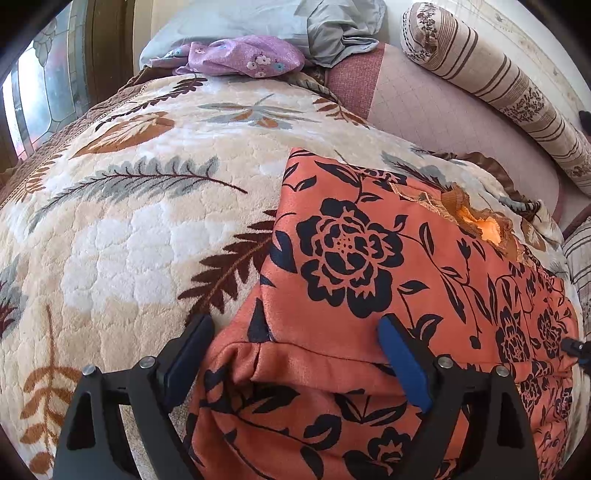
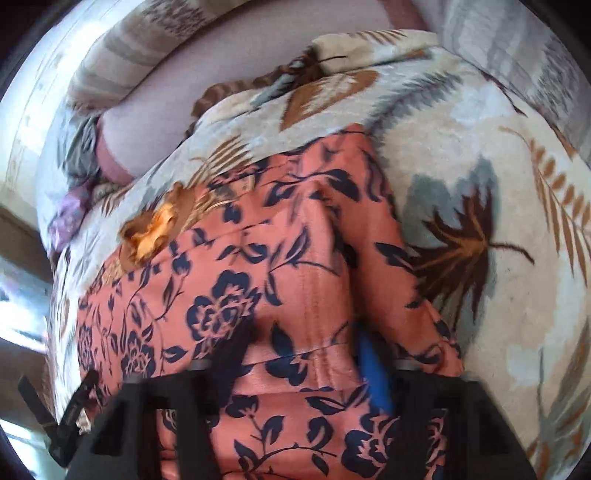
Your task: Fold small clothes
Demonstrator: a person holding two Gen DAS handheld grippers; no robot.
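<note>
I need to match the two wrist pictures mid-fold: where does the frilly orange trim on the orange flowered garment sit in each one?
Left wrist: the orange trim lies right of centre, on the upper right edge of the orange flowered garment.
Right wrist: the trim lies left of centre, on the garment's upper left edge.
Shared landmark: the striped bolster pillow, upper right in the left view and blurred at upper left in the right view.

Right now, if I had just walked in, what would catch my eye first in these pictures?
First, the orange garment with bold black flowers, spread over a plush cream blanket patterned with brown and grey leaves. Next, the black left gripper, its blue-padded fingers standing wide on either side of the garment's near hem. Further back, a small purple flowered cloth lies against a pale blue pillow, with a striped brown and cream bolster to the right.
</note>
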